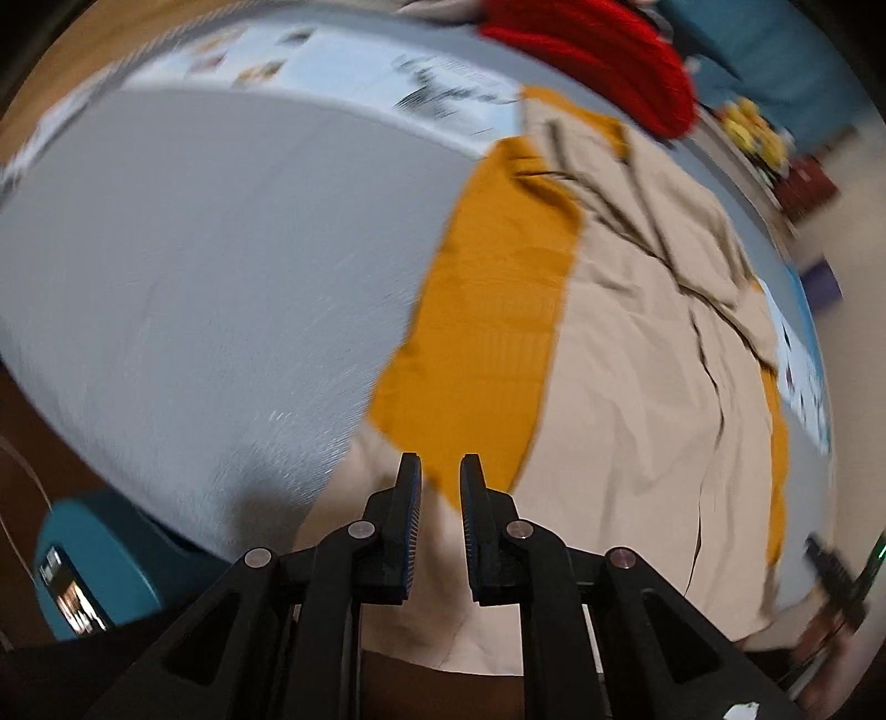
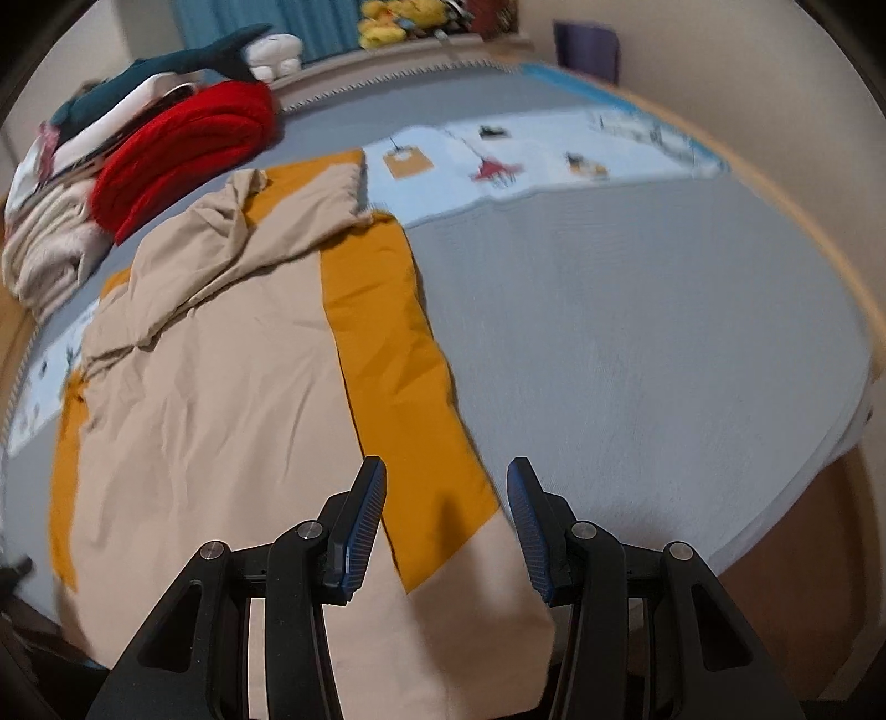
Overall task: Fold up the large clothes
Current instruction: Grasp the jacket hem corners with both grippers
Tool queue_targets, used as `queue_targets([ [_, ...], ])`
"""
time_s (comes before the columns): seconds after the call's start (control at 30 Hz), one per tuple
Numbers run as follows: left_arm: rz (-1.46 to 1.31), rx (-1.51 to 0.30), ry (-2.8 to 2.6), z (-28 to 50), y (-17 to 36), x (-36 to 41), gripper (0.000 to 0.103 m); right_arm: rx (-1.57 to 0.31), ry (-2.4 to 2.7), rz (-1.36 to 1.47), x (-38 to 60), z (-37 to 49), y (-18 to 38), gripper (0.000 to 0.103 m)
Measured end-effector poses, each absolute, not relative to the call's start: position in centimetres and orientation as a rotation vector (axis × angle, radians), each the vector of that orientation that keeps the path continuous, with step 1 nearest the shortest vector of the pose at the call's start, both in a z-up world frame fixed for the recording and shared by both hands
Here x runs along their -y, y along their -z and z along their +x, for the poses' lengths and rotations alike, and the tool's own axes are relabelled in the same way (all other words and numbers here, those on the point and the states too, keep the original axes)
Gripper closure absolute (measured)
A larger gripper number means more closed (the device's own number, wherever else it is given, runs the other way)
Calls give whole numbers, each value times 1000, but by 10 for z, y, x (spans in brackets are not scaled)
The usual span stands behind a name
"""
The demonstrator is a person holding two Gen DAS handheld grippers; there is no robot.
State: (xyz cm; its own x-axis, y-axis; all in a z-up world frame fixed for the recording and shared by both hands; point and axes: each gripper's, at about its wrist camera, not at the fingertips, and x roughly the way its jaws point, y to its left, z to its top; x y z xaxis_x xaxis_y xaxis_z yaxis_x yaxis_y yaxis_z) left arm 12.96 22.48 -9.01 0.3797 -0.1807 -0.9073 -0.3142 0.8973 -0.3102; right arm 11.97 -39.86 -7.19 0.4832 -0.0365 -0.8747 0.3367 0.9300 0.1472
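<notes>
A large cloth, beige (image 1: 626, 376) on one face and mustard orange (image 1: 487, 310) on the other, lies spread on a grey bed (image 1: 194, 266). Its near edge hangs over the bed's front. My left gripper (image 1: 440, 471) hovers above the cloth's near left part, jaws slightly apart and holding nothing. In the right wrist view the same cloth shows beige (image 2: 210, 399) with an orange strip (image 2: 398, 387) along its right side. My right gripper (image 2: 446, 482) is open and empty above the cloth's near right corner. The far end of the cloth is rumpled.
A red blanket (image 2: 183, 149) and a pile of other clothes (image 2: 50, 238) lie at the far left of the bed. A light blue printed sheet (image 2: 526, 155) lies across the far side. Plush toys (image 2: 398, 22) sit beyond. A teal object (image 1: 94, 565) stands beside the bed.
</notes>
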Motion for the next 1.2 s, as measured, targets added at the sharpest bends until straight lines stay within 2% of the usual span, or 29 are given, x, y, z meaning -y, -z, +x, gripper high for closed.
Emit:
queue_targets([
  [0.17,-574,-1257,-99,135,102,-246,85,-1157,267,380,413,121,98,54],
  [0.37,-432,-1346,-60,155,107,-244,73,-1272,278,445,423,122,125,54],
  [0.6,-338,-1430,-100,162,138,-233,71,-1370,291,387,416,122,144,54],
  [0.8,-199,-1414,-125,160,146,-214,67,-1388,293,297,404,123,148,55],
  [0.83,-154,-1406,-123,159,146,-210,69,-1385,295,277,400,123,148,59],
  [0.87,-129,-1400,-114,158,146,-207,81,-1381,289,267,397,123,148,66],
  [0.9,-105,-1396,-105,157,145,-204,89,-1377,273,262,393,123,147,86],
  [0.93,-91,-1386,-96,155,142,-202,95,-1370,260,249,390,123,145,96],
  [1.1,-120,-1343,-86,146,129,-206,94,-1289,243,262,383,118,125,97],
  [1.2,-110,-1386,-95,147,140,-208,87,-1310,265,280,389,117,130,91],
])
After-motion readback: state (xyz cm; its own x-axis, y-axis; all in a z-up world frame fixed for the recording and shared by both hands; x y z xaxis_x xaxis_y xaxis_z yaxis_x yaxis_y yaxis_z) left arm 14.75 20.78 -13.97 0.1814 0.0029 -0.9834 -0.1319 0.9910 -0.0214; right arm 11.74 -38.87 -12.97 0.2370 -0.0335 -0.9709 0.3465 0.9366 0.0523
